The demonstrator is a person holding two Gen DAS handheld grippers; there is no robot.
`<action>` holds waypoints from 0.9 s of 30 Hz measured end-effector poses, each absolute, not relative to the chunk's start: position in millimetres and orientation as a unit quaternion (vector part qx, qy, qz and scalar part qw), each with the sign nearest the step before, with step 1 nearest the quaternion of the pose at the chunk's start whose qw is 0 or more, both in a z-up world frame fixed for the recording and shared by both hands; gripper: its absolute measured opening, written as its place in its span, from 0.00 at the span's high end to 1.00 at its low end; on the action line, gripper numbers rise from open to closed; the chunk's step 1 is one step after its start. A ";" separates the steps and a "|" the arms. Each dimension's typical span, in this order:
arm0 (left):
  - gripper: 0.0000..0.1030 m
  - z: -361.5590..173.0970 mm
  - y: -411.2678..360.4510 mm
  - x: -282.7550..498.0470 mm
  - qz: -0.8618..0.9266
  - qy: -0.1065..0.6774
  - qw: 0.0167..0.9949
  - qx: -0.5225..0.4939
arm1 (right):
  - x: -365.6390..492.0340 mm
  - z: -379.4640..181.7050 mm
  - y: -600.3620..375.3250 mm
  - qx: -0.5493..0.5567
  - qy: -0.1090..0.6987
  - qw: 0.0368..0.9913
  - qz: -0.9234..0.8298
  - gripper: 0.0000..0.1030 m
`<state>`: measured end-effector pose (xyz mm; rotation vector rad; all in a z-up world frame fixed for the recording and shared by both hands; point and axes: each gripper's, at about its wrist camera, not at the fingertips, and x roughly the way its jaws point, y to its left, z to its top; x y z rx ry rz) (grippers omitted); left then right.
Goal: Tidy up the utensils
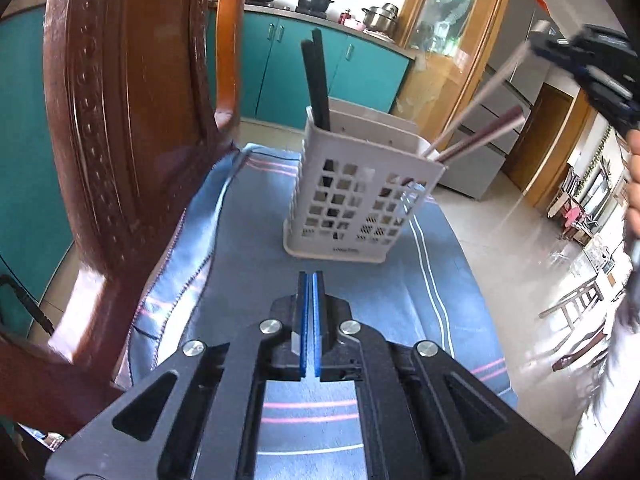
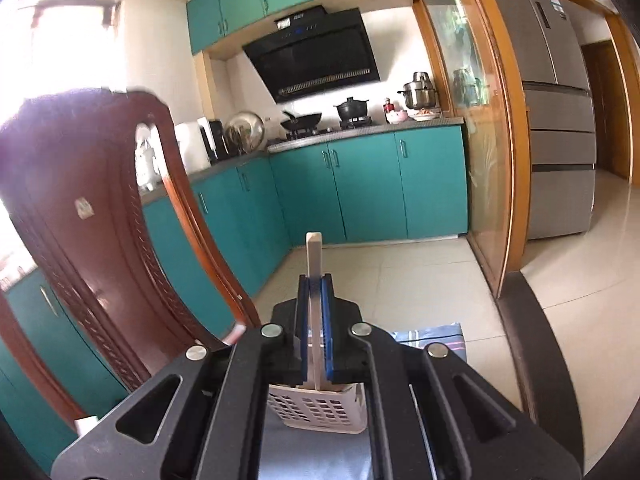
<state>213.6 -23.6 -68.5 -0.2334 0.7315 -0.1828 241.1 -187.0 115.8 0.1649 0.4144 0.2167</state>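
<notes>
White perforated utensil holder point(image 1: 362, 200), upright on striped blue cloth point(image 1: 400, 304) beside carved wooden chair back point(image 1: 120, 120); placed central, within reach of both tools. Two black chopsticks point(image 1: 316, 84) standing in its rear left compartment; pale and maroon sticks point(image 1: 480, 136) leaning out at right. Left gripper point(image 1: 311, 280): pads pressed together, nothing between, hovering low before the holder. Right gripper point(image 2: 316, 280): clamped on a pale chopstick point(image 2: 314, 256), angled above the holder, presumably for lowering in. Lower end of that chopstick hidden behind the jaws; compartment aimed at not discernible; right tool blurred in left view
</notes>
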 end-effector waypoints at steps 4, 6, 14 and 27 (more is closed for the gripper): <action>0.96 -59.3 -23.7 206.2 -0.081 0.343 0.930 -0.108 | 257.1 86.0 -171.4 0.047 0.251 0.962 0.097 0.94; 0.89 -51.6 -22.3 198.6 -0.074 0.329 0.936 -0.104 | 253.6 81.2 -170.9 0.048 0.256 0.961 0.094 0.84; 0.35 -12.9 -18.8 153.5 -0.042 0.249 0.964 -0.089 | 155.8 85.8 -175.7 0.033 0.184 0.979 0.078 0.27; 0.07 33.9 -40.3 88.8 -0.043 0.174 0.983 -0.046 | 63.9 40.8 -173.5 -0.007 0.196 0.980 0.002 0.13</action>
